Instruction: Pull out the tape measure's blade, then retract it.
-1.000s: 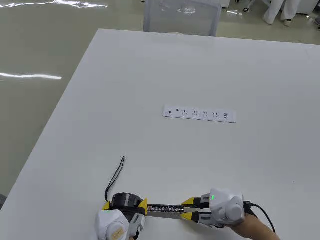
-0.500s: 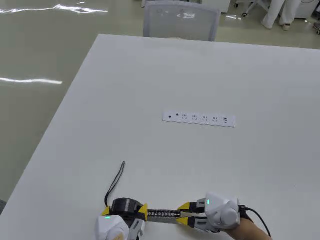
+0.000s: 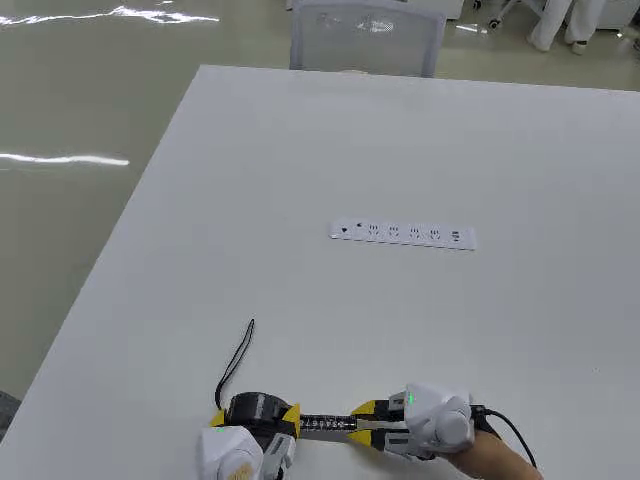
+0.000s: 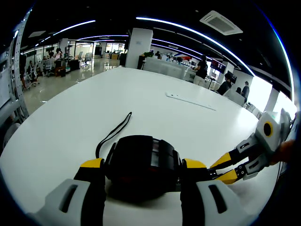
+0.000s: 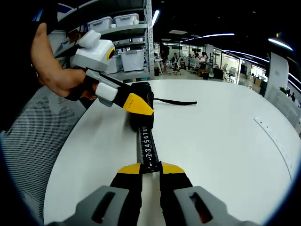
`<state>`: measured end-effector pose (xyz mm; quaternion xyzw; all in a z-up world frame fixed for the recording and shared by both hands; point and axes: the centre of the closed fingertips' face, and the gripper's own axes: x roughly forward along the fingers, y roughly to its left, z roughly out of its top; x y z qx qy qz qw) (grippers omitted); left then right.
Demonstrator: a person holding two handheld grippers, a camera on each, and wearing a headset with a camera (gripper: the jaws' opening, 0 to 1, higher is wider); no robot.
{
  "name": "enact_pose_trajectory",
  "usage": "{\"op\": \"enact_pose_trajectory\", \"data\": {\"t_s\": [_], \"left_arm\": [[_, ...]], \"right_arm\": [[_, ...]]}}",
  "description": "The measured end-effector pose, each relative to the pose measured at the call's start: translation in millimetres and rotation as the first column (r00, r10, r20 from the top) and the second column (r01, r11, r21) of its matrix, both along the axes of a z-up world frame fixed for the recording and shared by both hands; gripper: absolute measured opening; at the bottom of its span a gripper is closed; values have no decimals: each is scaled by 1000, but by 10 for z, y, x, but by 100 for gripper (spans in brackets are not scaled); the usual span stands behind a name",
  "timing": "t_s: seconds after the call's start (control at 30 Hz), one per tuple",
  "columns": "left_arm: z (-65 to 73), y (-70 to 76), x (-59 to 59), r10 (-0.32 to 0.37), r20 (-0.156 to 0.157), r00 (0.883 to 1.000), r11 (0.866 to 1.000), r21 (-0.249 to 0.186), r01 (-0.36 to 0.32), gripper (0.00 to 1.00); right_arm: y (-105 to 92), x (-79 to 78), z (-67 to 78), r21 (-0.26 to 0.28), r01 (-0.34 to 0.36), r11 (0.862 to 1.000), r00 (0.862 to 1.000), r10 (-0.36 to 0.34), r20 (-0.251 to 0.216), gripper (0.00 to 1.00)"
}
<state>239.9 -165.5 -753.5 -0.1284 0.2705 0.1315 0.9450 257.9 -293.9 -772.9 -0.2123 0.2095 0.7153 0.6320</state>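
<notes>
Left hand-held gripper (image 3: 252, 422): at the near edge of the table (image 3: 400, 130), yellow-tipped jaws clamped on either side of the black case of the tape measure (image 4: 141, 157), which rests on the table surface between them. Wrist strap (image 3: 235, 360): black loop, trailing from the case away from the person, lying slack on the table and well apart from both jaws. Blade (image 5: 146, 141): a short length drawn out of the case toward the right, numerals legible, running low and roughly flat over the table. Right hand-held gripper (image 3: 362, 420): jaws brought together on the free end of the blade, pinching it flat, in line with the case. Power strip (image 3: 402, 233): white, farther up the table, well apart from the work and not in the pulling path. Hazards, as judged: the pinch on the thin blade end is narrow, so a pull at an angle could slide it out of the right jaws, and the spring would likely snap it back against the case; the case looks rounded where the left jaws bear on it, so a hard pull may twist or drag it out of that grip; both grippers work close to the near table edge, so a freed case could slip off it; lifting the right side while extending could kink the blade; letting go all at once for retraction could whip the end hook into the case mouth.
</notes>
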Motion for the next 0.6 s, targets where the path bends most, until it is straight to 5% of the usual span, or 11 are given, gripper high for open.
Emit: {"op": "enact_pose_trajectory", "data": {"t_s": [0.6], "left_arm": [[0, 9, 2, 9, 0, 1000, 1000, -13, -9, 62]], "right_arm": [[161, -36, -14, 10, -7, 1000, 1000, 7, 4, 12]]}}
